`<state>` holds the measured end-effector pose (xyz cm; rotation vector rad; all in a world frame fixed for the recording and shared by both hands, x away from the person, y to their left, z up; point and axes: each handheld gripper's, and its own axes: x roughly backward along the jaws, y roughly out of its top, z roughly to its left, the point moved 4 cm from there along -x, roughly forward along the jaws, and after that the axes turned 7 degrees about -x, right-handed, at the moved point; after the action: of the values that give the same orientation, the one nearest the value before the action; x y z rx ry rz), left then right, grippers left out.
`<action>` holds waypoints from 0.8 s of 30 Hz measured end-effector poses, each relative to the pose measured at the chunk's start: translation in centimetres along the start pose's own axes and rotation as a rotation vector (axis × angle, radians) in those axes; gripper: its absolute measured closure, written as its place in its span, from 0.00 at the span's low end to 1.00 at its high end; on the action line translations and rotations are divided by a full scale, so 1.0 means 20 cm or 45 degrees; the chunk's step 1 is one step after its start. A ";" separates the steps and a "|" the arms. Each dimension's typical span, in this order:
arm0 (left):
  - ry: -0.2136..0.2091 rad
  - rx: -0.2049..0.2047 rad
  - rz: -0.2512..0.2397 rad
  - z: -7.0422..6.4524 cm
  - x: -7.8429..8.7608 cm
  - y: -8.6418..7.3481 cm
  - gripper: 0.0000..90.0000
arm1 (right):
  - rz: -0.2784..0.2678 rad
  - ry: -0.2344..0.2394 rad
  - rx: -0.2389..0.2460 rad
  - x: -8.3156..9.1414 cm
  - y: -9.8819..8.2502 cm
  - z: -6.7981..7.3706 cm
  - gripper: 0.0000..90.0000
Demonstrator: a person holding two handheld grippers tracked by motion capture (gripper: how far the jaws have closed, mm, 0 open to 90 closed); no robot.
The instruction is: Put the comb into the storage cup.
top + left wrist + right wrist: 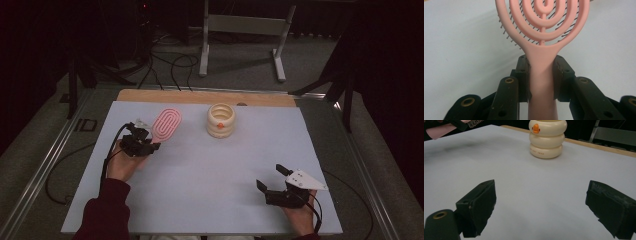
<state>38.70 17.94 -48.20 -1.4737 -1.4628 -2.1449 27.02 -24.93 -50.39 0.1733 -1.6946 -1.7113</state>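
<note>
A pink oval hairbrush (166, 125) with concentric rings and dark bristles is held over the far left of the table. My left gripper (148, 139) is shut on its handle (541, 75), with both pads pressed against the handle's sides. A cream ribbed cup (221, 120) with an orange duck mark (536, 128) stands upright at the far middle of the table. My right gripper (270, 177) rests near the front right, its jaws wide apart with nothing between them, facing the cup (547, 138).
A light grey mat (210, 170) covers the table, and a wooden strip (200, 96) shows at the far edge. Beyond it are cables on the floor and a grey metal stand (245, 30).
</note>
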 end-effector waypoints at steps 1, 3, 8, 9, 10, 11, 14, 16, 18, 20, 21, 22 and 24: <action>0.003 0.005 -0.010 0.00 0.00 0.00 0.78 | 0.001 0.001 -0.001 0.00 0.00 0.00 0.11; 0.007 0.001 -0.015 -0.01 0.01 -0.01 0.78 | 0.001 -0.003 0.001 0.00 0.00 0.00 0.11; 0.018 -0.013 -0.042 -0.02 0.02 -0.03 0.78 | 0.002 0.004 0.001 0.00 0.00 0.00 0.11; 0.018 -0.013 -0.042 -0.02 0.02 -0.03 0.78 | 0.002 0.004 0.001 0.00 0.00 0.00 0.11; 0.018 -0.013 -0.042 -0.02 0.02 -0.03 0.78 | 0.002 0.002 0.002 0.00 0.00 0.00 0.11; 0.027 -0.023 -0.063 -0.04 0.03 -0.04 0.78 | 0.002 0.002 0.002 0.00 0.00 0.00 0.11; 0.027 -0.021 -0.094 -0.05 0.04 -0.05 0.78 | 0.004 0.000 0.002 0.00 0.00 0.00 0.11; 0.028 -0.024 -0.102 -0.05 0.04 -0.06 0.78 | 0.004 0.000 0.002 0.00 0.00 0.01 0.11; 0.031 -0.036 -0.115 -0.06 0.05 -0.07 0.78 | 0.006 0.001 0.002 0.00 0.00 0.01 0.11; 0.031 -0.036 -0.121 -0.06 0.05 -0.07 0.78 | 0.005 0.001 0.002 0.00 0.00 0.01 0.11; 0.035 -0.041 -0.125 -0.07 0.05 -0.07 0.78 | 0.005 0.001 0.002 0.00 0.00 0.01 0.11; 0.037 -0.043 -0.138 -0.07 0.06 -0.07 0.78 | 0.006 0.001 0.002 0.00 0.00 0.01 0.11; 0.033 -0.047 -0.148 -0.08 0.06 -0.07 0.78 | 0.007 0.000 0.002 0.00 0.00 0.01 0.11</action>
<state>36.32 17.87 -48.23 -1.4000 -1.5441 -2.2603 26.96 -24.83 -50.43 0.1697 -1.6949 -1.7059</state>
